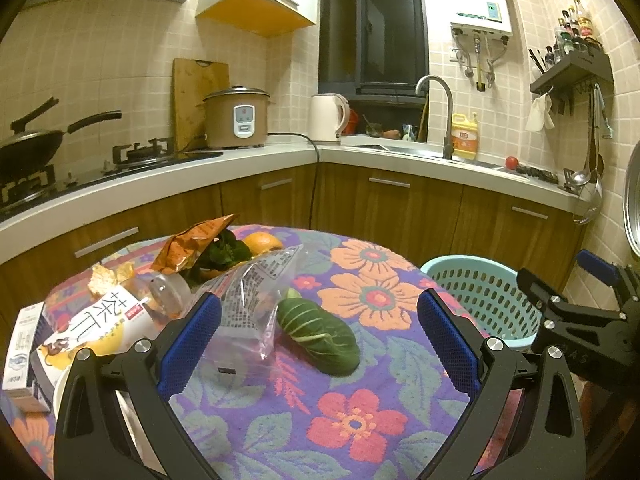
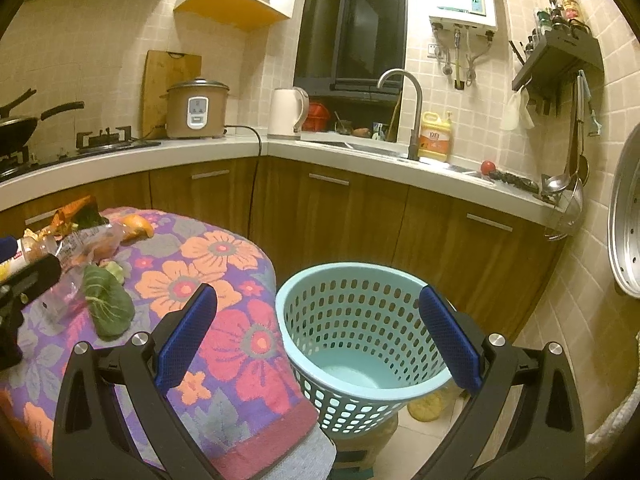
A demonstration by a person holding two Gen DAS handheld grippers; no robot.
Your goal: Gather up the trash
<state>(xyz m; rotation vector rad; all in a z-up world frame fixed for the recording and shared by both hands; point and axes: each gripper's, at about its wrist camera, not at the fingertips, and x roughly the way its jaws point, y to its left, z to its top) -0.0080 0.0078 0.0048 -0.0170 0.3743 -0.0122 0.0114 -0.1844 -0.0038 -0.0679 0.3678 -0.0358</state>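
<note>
**Two claws spread, trash on the cloth, one basket beside it**

Left wrist view: your left gripper (image 1: 318, 334) is spread wide, its two blue pads holding nothing, low in the frame over the floral tablecloth (image 1: 360, 420). Between the fingers lies one green leaf (image 1: 318, 334), just right of one clear plastic bag (image 1: 252, 300). At upper left of the cloth you have one orange snack wrapper (image 1: 192, 242), one orange (image 1: 262, 242) and some dark greens (image 1: 220, 254) close together. At lower left sit one tea carton (image 1: 80, 328) and one white box (image 1: 20, 354). One light-blue basket (image 1: 480, 292) stands at the right edge, with your right gripper (image 1: 576, 312) in front of it.

Right wrist view: your right gripper (image 2: 318, 336) is also spread and empty, framing the basket (image 2: 360, 320), which stands off the table's right edge. The leaf (image 2: 106, 300) and bag (image 2: 60, 304) lie at left on the cloth (image 2: 248, 344).
</note>
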